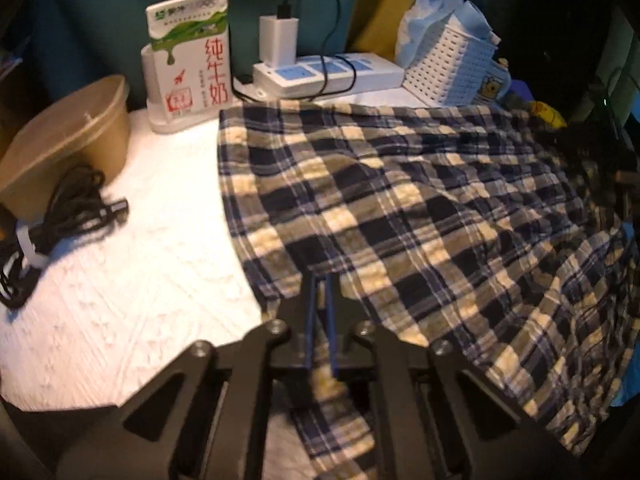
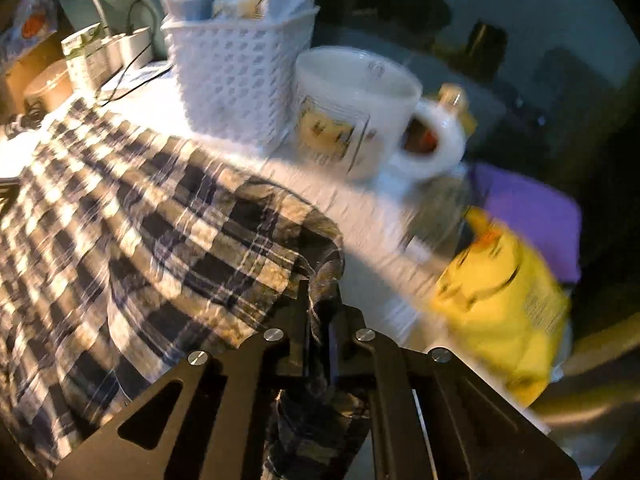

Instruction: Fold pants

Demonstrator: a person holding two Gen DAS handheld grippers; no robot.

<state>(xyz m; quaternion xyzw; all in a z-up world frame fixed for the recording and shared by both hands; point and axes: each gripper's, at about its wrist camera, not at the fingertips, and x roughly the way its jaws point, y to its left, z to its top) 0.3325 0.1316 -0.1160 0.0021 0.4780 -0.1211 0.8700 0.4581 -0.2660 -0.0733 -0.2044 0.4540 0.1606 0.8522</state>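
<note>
left black two-finger gripper clamped on the near edge of the navy-and-cream plaid cotton pants, cloth pinched between its fingers. right black two-finger gripper also clamped on a bunched corner of the pants. pants lie spread across the white textured table cover, right side hanging off. behind them: white perforated plastic basket, white ceramic mug with cartoon print, white power strip, green-and-white milk carton. right view is motion-blurred.
</note>
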